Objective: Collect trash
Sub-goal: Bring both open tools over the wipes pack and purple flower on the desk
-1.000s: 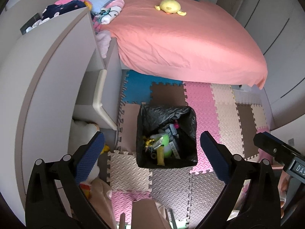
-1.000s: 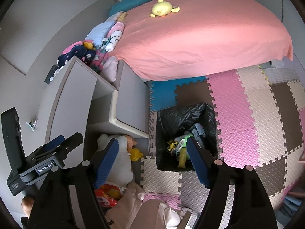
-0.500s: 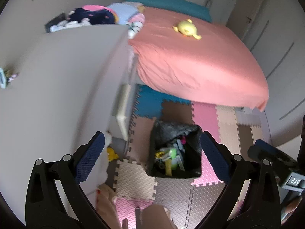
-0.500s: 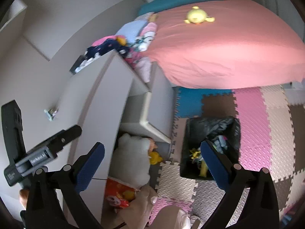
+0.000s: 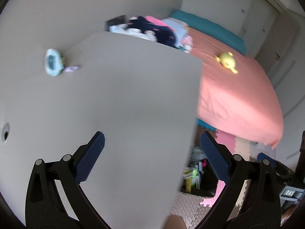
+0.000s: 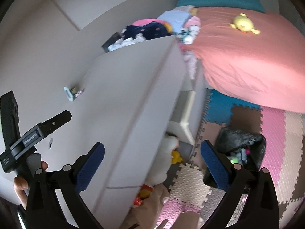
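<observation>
A black-bagged trash bin (image 6: 246, 150) holding several colourful scraps stands on the foam floor mats; the left wrist view shows it (image 5: 198, 173) partly hidden behind the desk edge. A pale blue wrapper (image 5: 53, 64) with a small purple scrap (image 5: 72, 68) lies on the grey desk top (image 5: 124, 105), far ahead and left of my left gripper (image 5: 152, 162); it also shows in the right wrist view (image 6: 69, 93). My left gripper is open and empty above the desk. My right gripper (image 6: 152, 162) is open and empty over the desk's right edge.
A bed with a pink cover (image 6: 247, 57) and a yellow plush (image 6: 243, 25) fills the right. Clothes (image 5: 152, 28) are piled at the desk's far end. A white plush (image 6: 167, 158) and toys lie under the desk. The left gripper's body (image 6: 28, 135) shows at left.
Both grippers have swung left and up, from over the bin to over the desk top. The wrapper on the desk has come into view. Both stay open.
</observation>
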